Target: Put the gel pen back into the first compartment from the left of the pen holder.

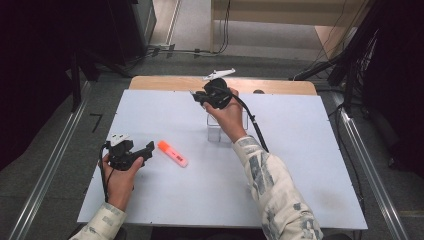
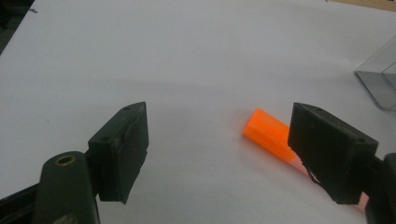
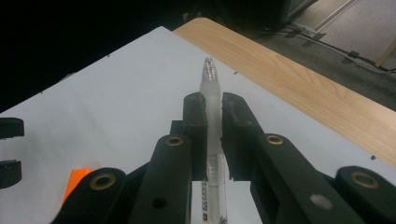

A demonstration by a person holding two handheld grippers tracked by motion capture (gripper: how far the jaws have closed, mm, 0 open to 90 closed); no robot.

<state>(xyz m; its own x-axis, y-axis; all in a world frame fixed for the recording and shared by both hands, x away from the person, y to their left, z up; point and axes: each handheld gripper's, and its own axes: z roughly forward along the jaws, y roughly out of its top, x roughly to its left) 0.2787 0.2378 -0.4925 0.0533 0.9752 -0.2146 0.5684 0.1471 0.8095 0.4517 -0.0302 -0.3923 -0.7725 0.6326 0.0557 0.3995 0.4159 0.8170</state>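
A: We have the right tool (image 3: 214, 140) clamped on a clear pen (image 3: 213, 122). Its jaws sit narrow on either side of the barrel, and the pointed tip sticks out past them.

B: And where is that in the high view?

A: The right tool (image 1: 200, 96) is up over the far middle of the desk (image 1: 310, 165), right above the clear box (image 1: 216, 131). We judge that we hold the pen there because the box is where it goes; it is not in the box yet.

B: What about our left tool?

A: The left tool (image 2: 217, 156) stands wide with nothing between its pads. It is low over the desk near the left front edge, and the orange highlighter (image 2: 270, 135) lies flat just beyond it, partly behind one jaw in the left gripper view. We cannot tell whether that jaw touches it; from above the left tool (image 1: 149, 147) and the highlighter (image 1: 172, 153) look just beside each other.

B: So we wait there to pick it up?

A: That is our guess: open and aimed at it while the right hand is busy.

B: Let us count.

A: One clear pen, one orange highlighter, one clear box, two tools, one desk with a white top and a wooden strip (image 3: 299, 88) along its far edge.
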